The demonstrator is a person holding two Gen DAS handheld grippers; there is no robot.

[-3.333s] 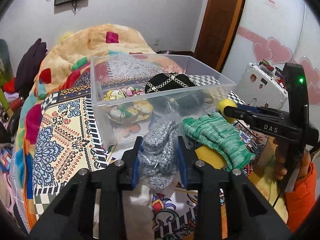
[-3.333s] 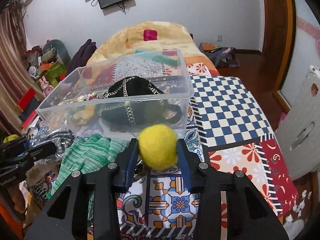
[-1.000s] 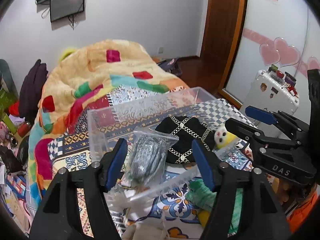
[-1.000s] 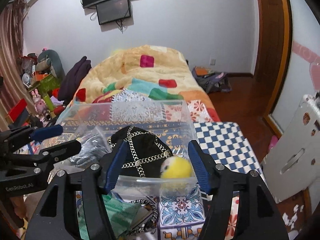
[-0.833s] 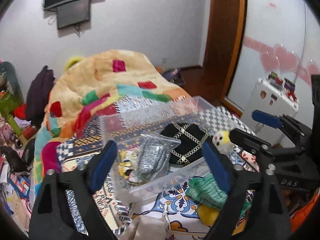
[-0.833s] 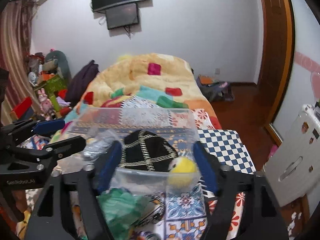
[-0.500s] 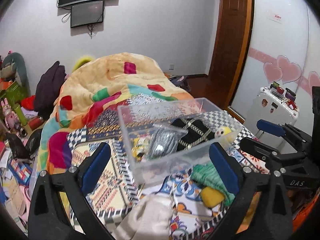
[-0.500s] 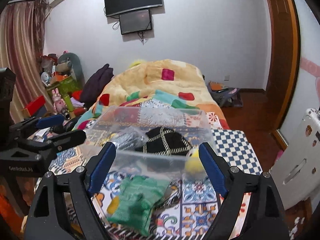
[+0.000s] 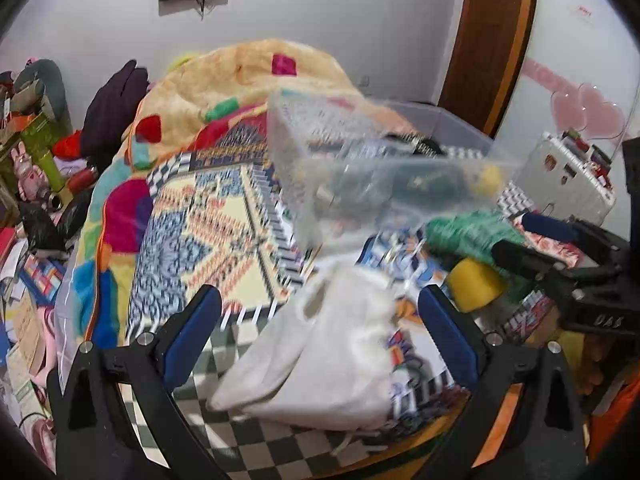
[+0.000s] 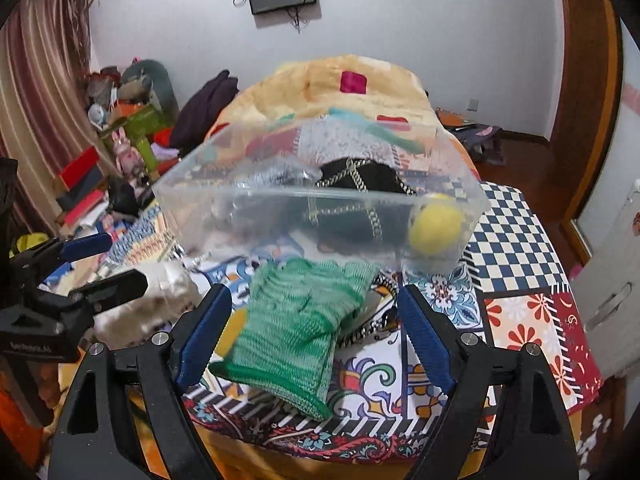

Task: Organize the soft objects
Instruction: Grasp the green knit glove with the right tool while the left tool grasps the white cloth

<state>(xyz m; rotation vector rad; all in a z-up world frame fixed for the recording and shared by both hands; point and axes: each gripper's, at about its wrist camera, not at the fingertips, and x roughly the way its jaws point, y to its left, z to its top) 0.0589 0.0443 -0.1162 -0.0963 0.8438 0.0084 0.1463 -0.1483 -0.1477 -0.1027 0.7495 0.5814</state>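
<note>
Patterned bed (image 10: 516, 248): bin (image 10: 208, 196), green gloves (image 10: 296, 316).

Clear plastic bin (image 10: 320, 216) stands open-topped on the patterned bedspread (image 10: 516, 240), holding a black chained bag (image 10: 360, 184) and yellow plush ball (image 10: 436, 224); green knit gloves (image 10: 300, 320) lie just before its near wall; white cloth pouch (image 9: 328, 344) occupies the near edge; bare checkered spread lies right of the bin.

Left claw (image 9: 320, 320) gapes wide, holding nothing; right claw (image 10: 314, 326) likewise spread (its tips at 3 o'clock in the left view).
</note>
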